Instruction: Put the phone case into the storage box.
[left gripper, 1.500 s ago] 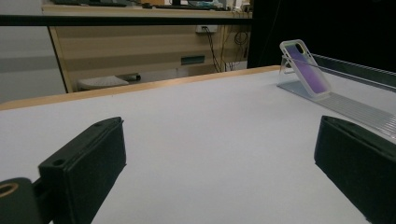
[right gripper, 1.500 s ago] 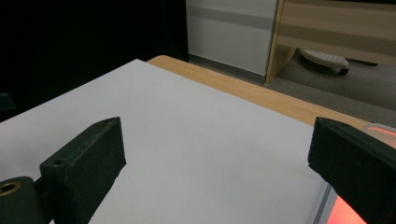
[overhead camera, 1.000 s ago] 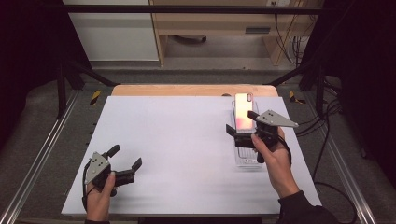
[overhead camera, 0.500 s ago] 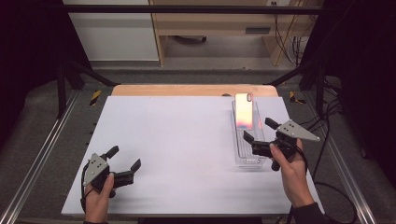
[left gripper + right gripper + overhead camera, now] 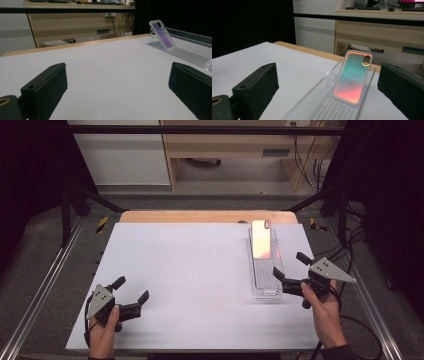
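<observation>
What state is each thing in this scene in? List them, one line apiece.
Iridescent pink-green phone case: leaning tilted against the tray's far end, not held.
Clear ribbed plastic tray: flat on the table, holding the case.
Left tool: open, empty, low over the white table.
Right tool: open, empty, at the tray's near end.

A lab or test room: a white desk [image 5: 200,270] stands inside a black metal frame [image 5: 215,129] with dark curtains, aluminium rails [image 5: 45,285] run along its sides, and cables [image 5: 312,167] hang by a wooden bench [image 5: 240,145] behind.
</observation>
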`<state>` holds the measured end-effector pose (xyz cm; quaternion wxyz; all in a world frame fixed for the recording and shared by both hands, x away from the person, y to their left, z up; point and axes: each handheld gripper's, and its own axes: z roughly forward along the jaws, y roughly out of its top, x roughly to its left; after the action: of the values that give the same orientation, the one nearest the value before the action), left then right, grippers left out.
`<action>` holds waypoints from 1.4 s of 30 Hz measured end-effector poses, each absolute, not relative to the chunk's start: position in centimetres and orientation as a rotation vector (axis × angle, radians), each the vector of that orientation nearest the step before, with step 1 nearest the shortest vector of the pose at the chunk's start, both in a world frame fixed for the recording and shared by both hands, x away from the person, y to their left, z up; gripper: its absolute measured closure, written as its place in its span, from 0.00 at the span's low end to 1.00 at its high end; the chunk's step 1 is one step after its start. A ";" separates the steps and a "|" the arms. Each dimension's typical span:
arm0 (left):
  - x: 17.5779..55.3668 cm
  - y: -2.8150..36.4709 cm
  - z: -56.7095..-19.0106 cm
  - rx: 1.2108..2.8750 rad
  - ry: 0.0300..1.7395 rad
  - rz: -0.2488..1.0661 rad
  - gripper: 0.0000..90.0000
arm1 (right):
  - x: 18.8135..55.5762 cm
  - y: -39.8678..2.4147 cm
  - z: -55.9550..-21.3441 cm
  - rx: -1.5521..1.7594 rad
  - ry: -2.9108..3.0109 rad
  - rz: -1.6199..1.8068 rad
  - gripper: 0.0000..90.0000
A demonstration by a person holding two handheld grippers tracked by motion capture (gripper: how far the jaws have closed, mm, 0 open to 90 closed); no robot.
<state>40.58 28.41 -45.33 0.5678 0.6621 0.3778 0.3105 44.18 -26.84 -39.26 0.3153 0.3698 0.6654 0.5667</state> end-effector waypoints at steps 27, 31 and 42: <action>40.4 28.5 -45.3 1.556 0.873 0.724 0.02 | 41.9 -30.3 -43.2 1.018 1.733 1.463 0.04; 40.4 28.5 -45.3 1.556 0.873 0.725 0.02 | 41.6 -30.3 -43.7 1.020 1.738 1.461 0.04; 40.4 28.6 -45.3 1.556 0.872 0.725 0.02 | 41.2 -30.3 -44.8 1.003 1.758 1.448 0.04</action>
<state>40.42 28.55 -45.28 0.5711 0.6634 0.3717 0.3092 41.16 -30.33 -44.82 0.3208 0.3818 0.6690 0.5511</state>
